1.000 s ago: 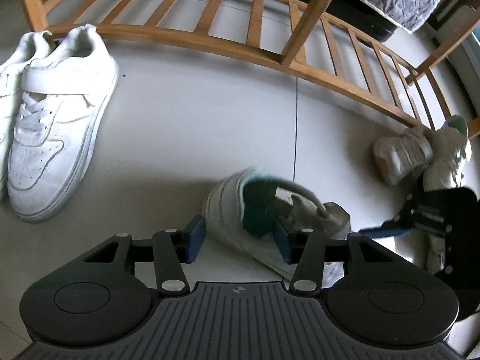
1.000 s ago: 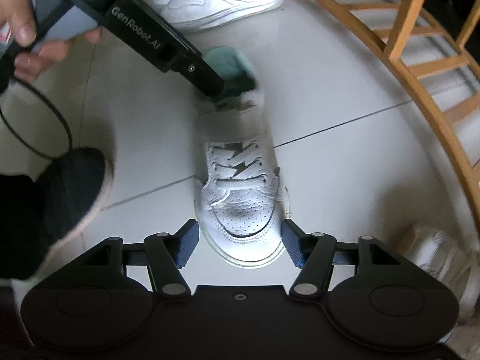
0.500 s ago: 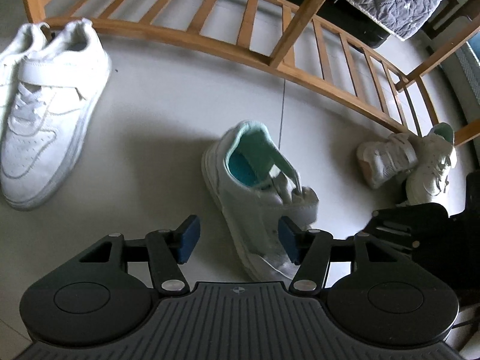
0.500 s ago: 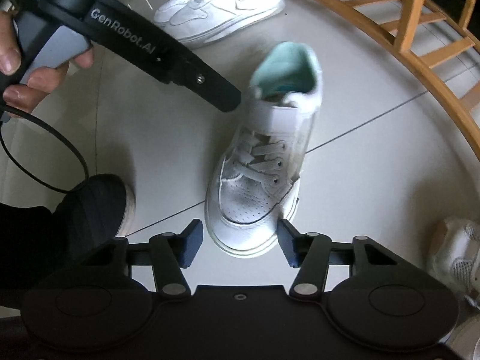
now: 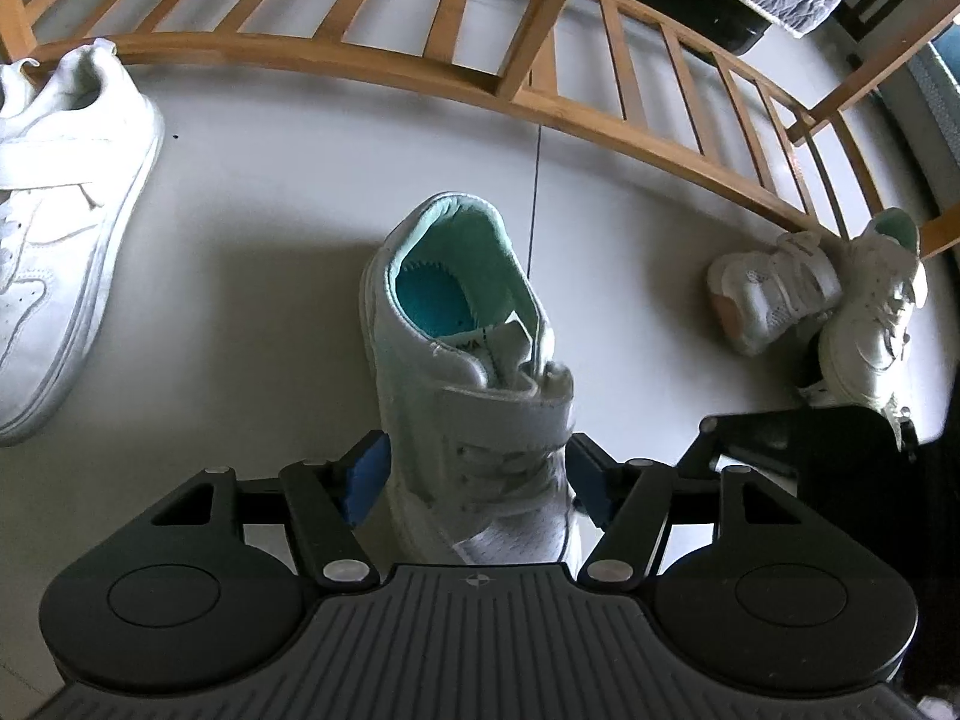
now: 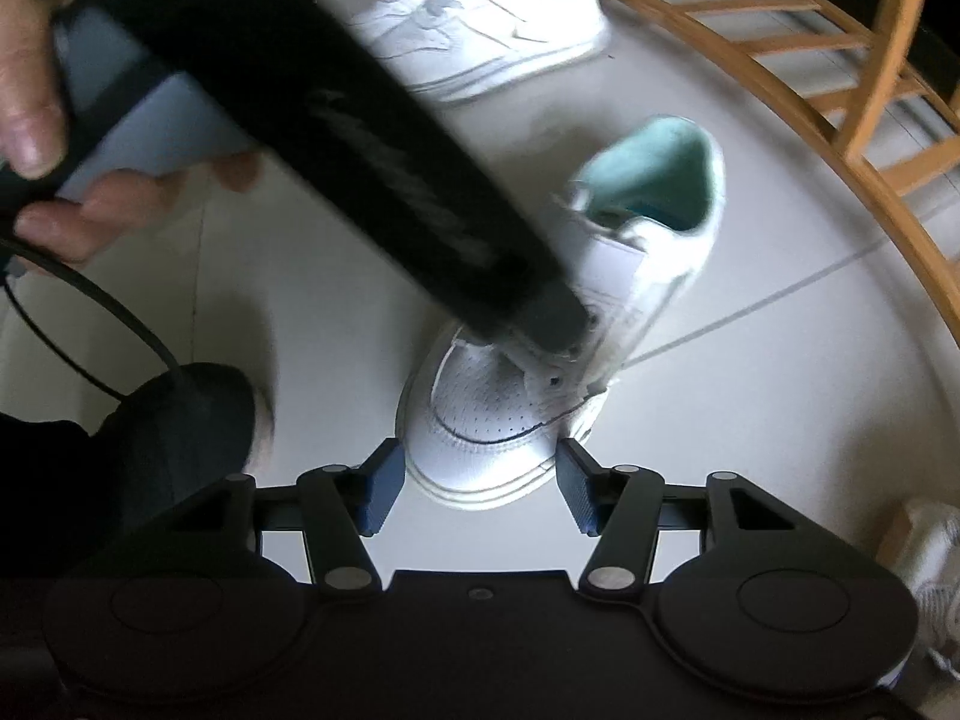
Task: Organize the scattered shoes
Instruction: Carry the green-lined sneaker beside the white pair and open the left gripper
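Observation:
A white sneaker with a mint lining (image 5: pixel 462 360) stands upright on the pale floor, heel toward the wooden rack (image 5: pixel 540 102). My left gripper (image 5: pixel 477 477) is open with its blue pads on either side of the shoe's laced middle, a small gap on each side. In the right wrist view the same sneaker (image 6: pixel 540 372) points its toe at my right gripper (image 6: pixel 477 489), which is open with the toe cap between its pads. The left gripper's black body (image 6: pixel 336 138) crosses over the shoe there, blurred.
A pair of larger white sneakers (image 5: pixel 54 228) lies at the left by the rack. Two more small white shoes (image 5: pixel 816 306) lie at the right against the rack. A dark-shoed foot (image 6: pixel 174 438) stands at the left of the right wrist view.
The mint-lined sneaker has turned so its heel points at the rack. My left gripper has moved over it until its pads flank the shoe's middle. The right gripper has closed in on the toe.

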`<state>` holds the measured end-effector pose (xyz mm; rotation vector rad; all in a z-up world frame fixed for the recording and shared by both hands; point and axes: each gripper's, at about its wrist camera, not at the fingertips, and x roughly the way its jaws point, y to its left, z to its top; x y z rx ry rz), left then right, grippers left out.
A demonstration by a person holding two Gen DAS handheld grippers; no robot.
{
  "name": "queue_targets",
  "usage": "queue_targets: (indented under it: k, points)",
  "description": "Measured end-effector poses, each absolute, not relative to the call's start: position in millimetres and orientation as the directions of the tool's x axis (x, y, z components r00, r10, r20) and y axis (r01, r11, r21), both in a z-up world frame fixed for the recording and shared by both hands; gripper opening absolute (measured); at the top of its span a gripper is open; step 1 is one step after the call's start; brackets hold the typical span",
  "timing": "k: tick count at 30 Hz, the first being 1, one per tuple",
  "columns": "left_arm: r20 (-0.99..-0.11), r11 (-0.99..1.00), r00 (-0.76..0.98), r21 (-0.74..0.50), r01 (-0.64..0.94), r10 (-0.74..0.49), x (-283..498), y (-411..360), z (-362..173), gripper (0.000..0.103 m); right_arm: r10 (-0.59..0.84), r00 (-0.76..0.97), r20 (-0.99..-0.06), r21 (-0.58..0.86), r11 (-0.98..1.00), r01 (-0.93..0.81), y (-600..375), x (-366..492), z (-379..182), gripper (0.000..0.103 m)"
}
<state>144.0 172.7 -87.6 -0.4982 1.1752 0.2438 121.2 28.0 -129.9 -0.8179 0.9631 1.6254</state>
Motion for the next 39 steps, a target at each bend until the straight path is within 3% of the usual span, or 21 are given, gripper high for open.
queue_targets:
  k: [12, 20, 26, 39]
  points:
    - [-0.939, 0.897, 0.344, -0.167, -0.41, -0.017, 159, 163, -97, 0.066, 0.431, -0.217, -0.876, 0.173, -0.14, -0.975, 29, 122, -126, 0.06]
    - [-0.943, 0.897, 0.332, -0.131, -0.423, 0.019, 165, 161, -104, 0.073, 0.42, -0.198, -0.886, 0.165, -0.114, -0.98, 31, 123, -127, 0.064]
    - [-0.939, 0.902, 0.343, -0.125, -0.414, 0.027, 159, 162, -104, 0.066, 0.417, -0.199, -0.887, 0.171, -0.105, -0.98, 33, 123, -125, 0.065]
    - [-0.931, 0.916, 0.357, -0.077, -0.395, 0.076, 151, 219, -104, 0.065, 0.411, -0.184, -0.893, 0.159, -0.094, -0.983, 40, 124, -120, 0.068]
